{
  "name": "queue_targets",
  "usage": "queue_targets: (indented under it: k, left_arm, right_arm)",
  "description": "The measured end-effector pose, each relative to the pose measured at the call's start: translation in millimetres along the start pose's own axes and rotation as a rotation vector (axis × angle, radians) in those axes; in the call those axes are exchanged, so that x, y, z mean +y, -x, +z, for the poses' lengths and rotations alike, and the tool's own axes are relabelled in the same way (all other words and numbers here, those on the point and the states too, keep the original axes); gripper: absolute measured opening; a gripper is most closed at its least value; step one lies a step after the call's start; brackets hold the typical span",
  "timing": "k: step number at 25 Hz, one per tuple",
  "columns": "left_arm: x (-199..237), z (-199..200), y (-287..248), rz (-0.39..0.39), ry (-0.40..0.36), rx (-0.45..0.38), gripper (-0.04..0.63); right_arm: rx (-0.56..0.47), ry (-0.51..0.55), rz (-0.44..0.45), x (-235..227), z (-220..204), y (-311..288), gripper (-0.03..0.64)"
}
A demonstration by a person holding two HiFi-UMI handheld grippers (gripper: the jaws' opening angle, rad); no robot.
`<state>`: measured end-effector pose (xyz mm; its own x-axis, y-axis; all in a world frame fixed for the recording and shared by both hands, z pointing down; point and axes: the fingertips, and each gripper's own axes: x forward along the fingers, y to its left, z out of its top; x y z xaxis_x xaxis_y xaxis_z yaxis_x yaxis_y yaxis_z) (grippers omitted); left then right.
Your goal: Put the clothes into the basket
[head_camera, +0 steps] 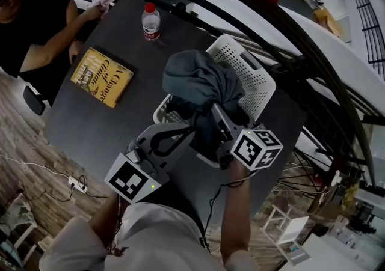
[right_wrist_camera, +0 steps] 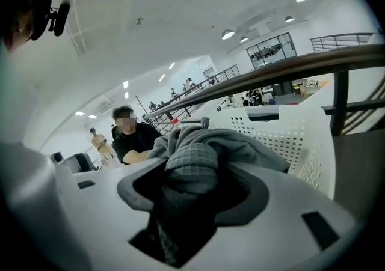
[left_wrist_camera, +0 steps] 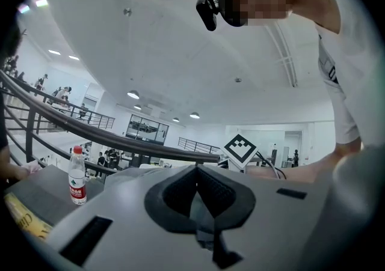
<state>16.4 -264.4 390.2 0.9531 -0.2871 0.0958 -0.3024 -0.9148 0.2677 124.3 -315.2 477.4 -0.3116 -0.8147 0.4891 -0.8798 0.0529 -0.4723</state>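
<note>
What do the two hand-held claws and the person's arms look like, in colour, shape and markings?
Both are light grey plastic bodies. The left claw and the right claw have dark ridged pads set in a dark rim. Each carries a white cube with black square markers. A thin black cable runs from the right one. The person wears a light short-sleeved shirt.

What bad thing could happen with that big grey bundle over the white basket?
1. The grey clothes bulge above the basket rim. If the right gripper lets go now, part might flop out onto the table.
2. Cloth is bunched between its fingers, so it could snag and get dragged back out when the gripper pulls away.
</note>
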Motion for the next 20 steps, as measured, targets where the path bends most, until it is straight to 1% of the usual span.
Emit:
queue_targets:
  k: [8, 20]
  left_arm:
    - [5.8, -5.8, 1.1, 0.010, 0.002, 0.009, 0.003]
    - [13.5, -14.6, -1.0, 0.034, -0.005, 0.040, 0.003]
  right_arm:
    - [0.126, 0.061, -0.023, -2.4, -22.9, -17.2, 0.249]
    - [0.298, 0.168, -0.010, -0.7, -54.9, -39.4, 0.249]
